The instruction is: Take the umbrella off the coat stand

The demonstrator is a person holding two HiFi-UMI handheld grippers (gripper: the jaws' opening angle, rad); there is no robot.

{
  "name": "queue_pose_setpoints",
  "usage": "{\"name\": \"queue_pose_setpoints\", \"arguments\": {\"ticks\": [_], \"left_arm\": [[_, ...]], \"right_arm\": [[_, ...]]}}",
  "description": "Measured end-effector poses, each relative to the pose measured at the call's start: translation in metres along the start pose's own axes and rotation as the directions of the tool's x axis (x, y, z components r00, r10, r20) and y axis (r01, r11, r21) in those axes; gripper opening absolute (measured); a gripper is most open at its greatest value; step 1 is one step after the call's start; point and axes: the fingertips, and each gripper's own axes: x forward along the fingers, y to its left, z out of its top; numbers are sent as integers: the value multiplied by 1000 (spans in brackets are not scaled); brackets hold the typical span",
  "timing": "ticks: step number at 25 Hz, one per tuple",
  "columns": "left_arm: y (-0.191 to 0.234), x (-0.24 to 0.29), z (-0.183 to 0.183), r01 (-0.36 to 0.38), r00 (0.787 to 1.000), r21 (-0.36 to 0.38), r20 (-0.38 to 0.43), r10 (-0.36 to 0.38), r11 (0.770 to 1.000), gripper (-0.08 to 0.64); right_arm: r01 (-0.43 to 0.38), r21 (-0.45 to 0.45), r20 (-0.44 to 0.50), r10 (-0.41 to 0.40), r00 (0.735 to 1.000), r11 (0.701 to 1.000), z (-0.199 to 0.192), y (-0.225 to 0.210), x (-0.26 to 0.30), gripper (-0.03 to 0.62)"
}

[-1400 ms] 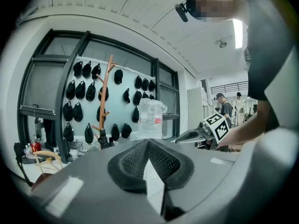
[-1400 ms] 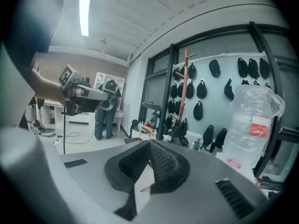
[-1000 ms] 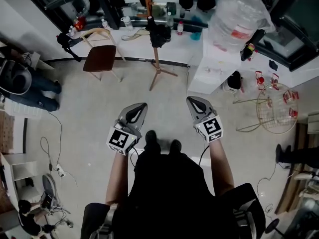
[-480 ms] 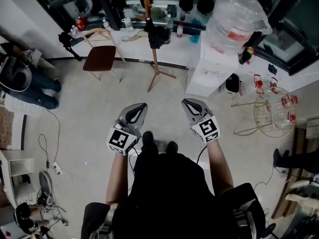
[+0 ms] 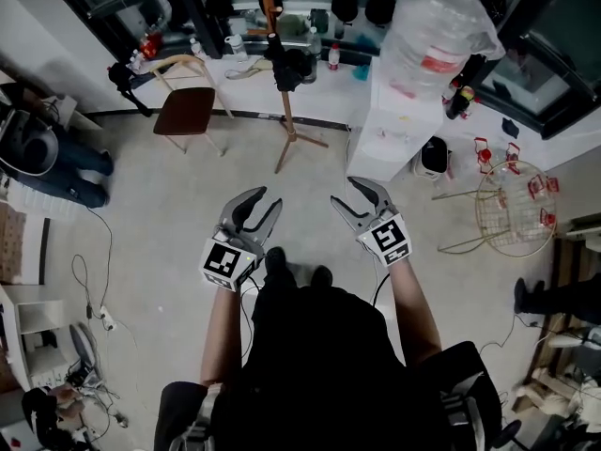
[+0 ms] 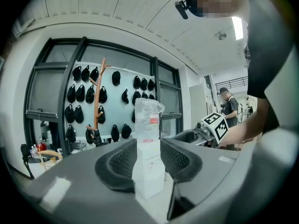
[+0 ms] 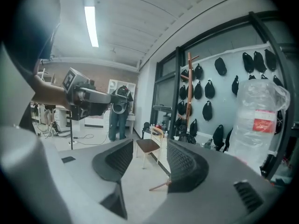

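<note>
We hold two grippers out over the pale floor, and neither holds anything. The left gripper has just been opening and its jaws now stand narrowly apart; in the left gripper view only the far-off white water dispenser shows through the gap. The right gripper has just been opening too and its jaws stand wider, with nothing between them but the one distant wooden chair. The single wooden coat stand stands well ahead of both grippers by the far wall, between the chair on its left and the dispenser on its right. One dark bundle, which we take for the umbrella, hangs on the stand, low on the pole; in the left gripper view it shows as a black shape under the pegs. One large clear water bottle sits atop the dispenser, and one round wire basket lies on the floor at the right. Many black caps hang in rows on the wall behind the stand; we cannot count them surely.
</note>
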Motion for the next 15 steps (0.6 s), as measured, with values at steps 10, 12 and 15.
{"name": "queue_pose_setpoints", "arguments": {"ticks": [10, 12, 15], "left_arm": [[0, 5, 0, -41, 999, -9, -4, 41, 999, 289], [-1, 7, -2, -37, 999, -10, -7, 36, 999, 294], [0, 10, -2, -27, 1000, -13, -10, 27, 1000, 293]], "right_arm": [[9, 4, -3, -9, 1000, 1000, -5, -6, -9, 313], [15, 2, -2, -15, 1000, 1000, -6, -8, -10, 318], [20, 1, -1, -20, 1000, 1000, -6, -12, -9, 319]]}}
